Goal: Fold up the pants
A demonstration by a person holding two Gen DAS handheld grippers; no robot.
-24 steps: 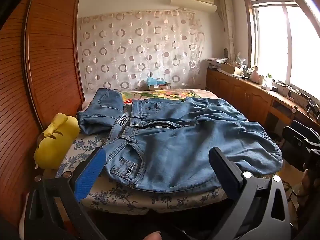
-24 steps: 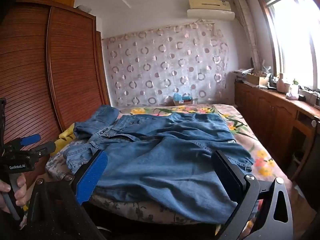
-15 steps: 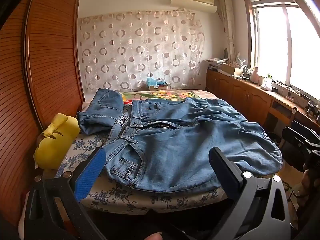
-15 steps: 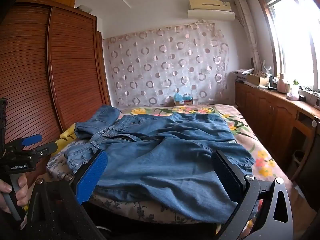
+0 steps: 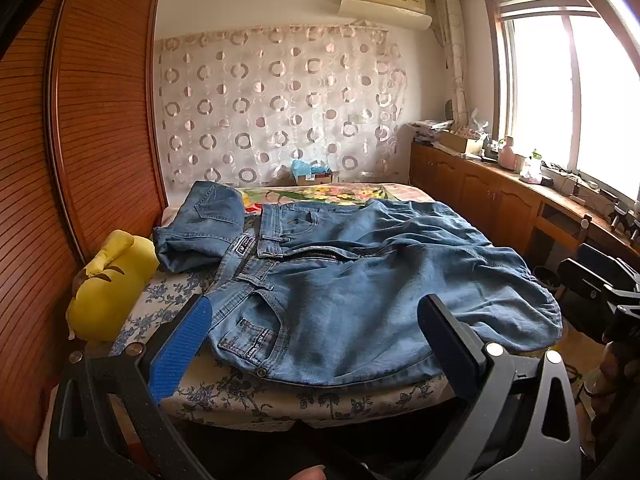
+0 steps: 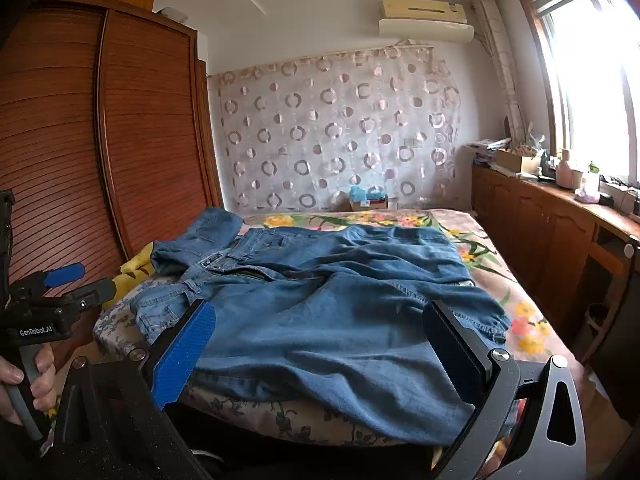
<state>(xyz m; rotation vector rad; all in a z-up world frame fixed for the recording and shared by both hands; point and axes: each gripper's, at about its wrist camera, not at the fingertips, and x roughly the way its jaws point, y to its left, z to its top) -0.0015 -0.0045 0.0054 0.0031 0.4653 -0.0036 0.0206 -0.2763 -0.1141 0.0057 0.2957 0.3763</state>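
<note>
Faded blue denim pants (image 5: 360, 280) lie spread flat on the bed (image 5: 280, 400) with the flower-print cover, straight ahead of and below both tools. Their long axis runs across the view: the waistband, with its belt loops and leather patch, is at the left end, and the legs stretch away to the right, where the hems hang over the bed's right edge. A second, bundled piece of blue denim (image 5: 204, 224) rests against the waistband end, beside a yellow plush toy (image 5: 108, 284).

The left tool (image 5: 316, 320) has its jaws spread wide with nothing between them; it hangs short of the near edge, closest to the waistband and front pocket. The right tool (image 6: 320, 320) is likewise wide apart and empty, and sits nearer the leg end.

By that layout, the left hand is better placed for the waist and the right for the hems, so a fold would likely bring one end over the other along that left-to-right axis.
</note>
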